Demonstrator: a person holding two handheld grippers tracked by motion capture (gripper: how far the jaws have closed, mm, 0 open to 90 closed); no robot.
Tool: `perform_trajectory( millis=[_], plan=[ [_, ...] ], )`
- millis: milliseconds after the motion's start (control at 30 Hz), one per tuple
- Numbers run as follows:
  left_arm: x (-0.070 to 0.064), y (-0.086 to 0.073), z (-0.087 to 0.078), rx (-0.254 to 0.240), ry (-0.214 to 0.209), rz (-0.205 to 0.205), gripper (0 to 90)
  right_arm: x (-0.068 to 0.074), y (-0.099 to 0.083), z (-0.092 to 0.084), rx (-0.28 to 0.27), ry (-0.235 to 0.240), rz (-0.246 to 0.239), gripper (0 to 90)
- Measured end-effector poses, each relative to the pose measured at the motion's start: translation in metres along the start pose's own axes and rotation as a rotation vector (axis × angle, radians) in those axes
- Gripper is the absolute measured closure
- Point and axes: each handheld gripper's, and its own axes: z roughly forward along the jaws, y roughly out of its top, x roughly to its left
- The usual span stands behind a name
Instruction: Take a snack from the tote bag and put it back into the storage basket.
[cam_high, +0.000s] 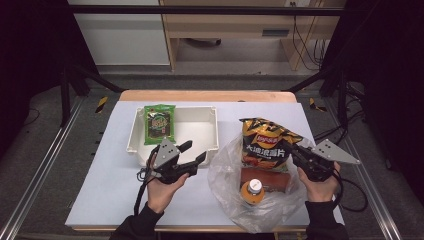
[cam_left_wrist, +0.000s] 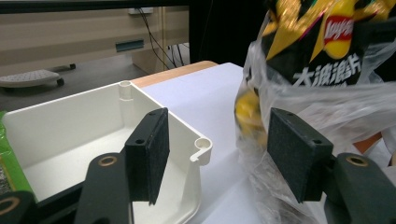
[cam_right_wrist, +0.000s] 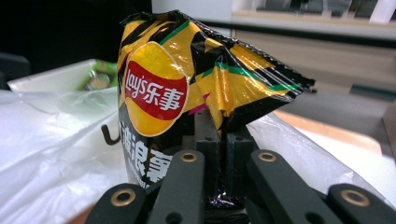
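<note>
Two grippers on the worktop (cam_high: 100, 190): left gripper (cam_high: 196, 152) has its fingers spread on nothing, hovering between the white bin (cam_high: 210, 131), which holds a green snack pack (cam_high: 159, 123), and the clear plastic bag (cam_high: 225, 172). Right gripper (cam_right_wrist: 223, 154) has its fingers pinching the Lay's chip bag (cam_high: 262, 140), upright in the plastic bag. Chip bag looks light, puffy, crinkly, slick, contents fragile; best gripped at a sealed edge, not the belly. High view shows an orange-capped bottle (cam_high: 254, 190) and brown pack (cam_high: 265, 181) below; right gripper view shows the foil crumpled at the pinch.
</note>
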Motion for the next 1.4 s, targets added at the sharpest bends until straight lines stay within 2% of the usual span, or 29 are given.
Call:
perform_trajectory(
  millis=[67, 167, 233, 333, 433, 567, 667, 767, 833, 967, 1033, 1067, 1133, 1200, 1300, 1400],
  plan=[
    [-0.001, 0.001, -0.001, -0.003, -0.004, -0.003, 39.0, 0.002, 0.007, -0.006, -0.036, 0.012, 0.002, 87.1],
    [-0.004, 0.003, -0.003, -0.017, -0.018, -0.003, 39.2, 0.006, 0.015, -0.012, -0.052, 0.032, -0.009, 87.0],
    [-0.006, 0.005, -0.005, -0.025, -0.026, 0.0, 39.8, 0.008, 0.016, -0.011, -0.038, 0.045, -0.015, 87.0],
    [-0.008, 0.006, -0.006, -0.031, -0.025, 0.011, 40.9, 0.01, 0.007, -0.003, 0.003, 0.051, -0.018, 87.1],
    [-0.008, 0.008, -0.008, -0.041, -0.032, 0.007, 42.2, 0.006, 0.001, 0.0, 0.004, 0.042, 0.003, 87.0],
    [-0.012, 0.012, -0.01, -0.058, -0.055, 0.004, 44.2, 0.002, -0.001, -0.001, 0.037, 0.01, -0.018, 86.9],
    [-0.021, 0.019, -0.011, -0.072, -0.083, 0.023, 46.1, -0.001, -0.005, 0.001, 0.061, 0.001, -0.023, 87.0],
    [-0.035, 0.024, -0.002, -0.067, -0.119, 0.048, 47.4, -0.003, -0.011, 0.007, 0.08, 0.011, -0.015, 87.0],
    [-0.044, 0.027, 0.01, -0.05, -0.141, 0.071, 48.5, -0.004, -0.015, 0.009, 0.088, 0.011, -0.002, 86.8],
    [-0.058, 0.035, 0.032, -0.029, -0.176, 0.079, 51.5, -0.006, -0.02, 0.009, 0.095, 0.029, 0.006, 84.3],
    [-0.062, 0.034, 0.044, 0.013, -0.171, 0.108, 52.7, -0.007, -0.02, 0.007, 0.087, 0.032, 0.018, 75.4],
    [-0.063, 0.031, 0.05, 0.037, -0.172, 0.11, 53.4, -0.008, -0.02, 0.005, 0.071, 0.029, 0.022, 69.2],
    [-0.061, 0.022, 0.059, 0.087, -0.167, 0.124, 54.9, -0.008, -0.018, 0.0, 0.048, 0.021, 0.026, 58.2],
    [-0.057, 0.011, 0.065, 0.127, -0.164, 0.122, 56.1, -0.008, -0.016, -0.009, 0.029, 0.01, 0.022, 52.8],
    [-0.049, -0.005, 0.068, 0.166, -0.151, 0.111, 57.4, -0.004, -0.012, -0.019, 0.002, 0.014, 0.024, 52.8],
    [-0.04, -0.016, 0.068, 0.19, -0.133, 0.105, 58.3, 0.001, -0.012, -0.017, 0.034, 0.005, 0.029, 53.1]
  ],
)
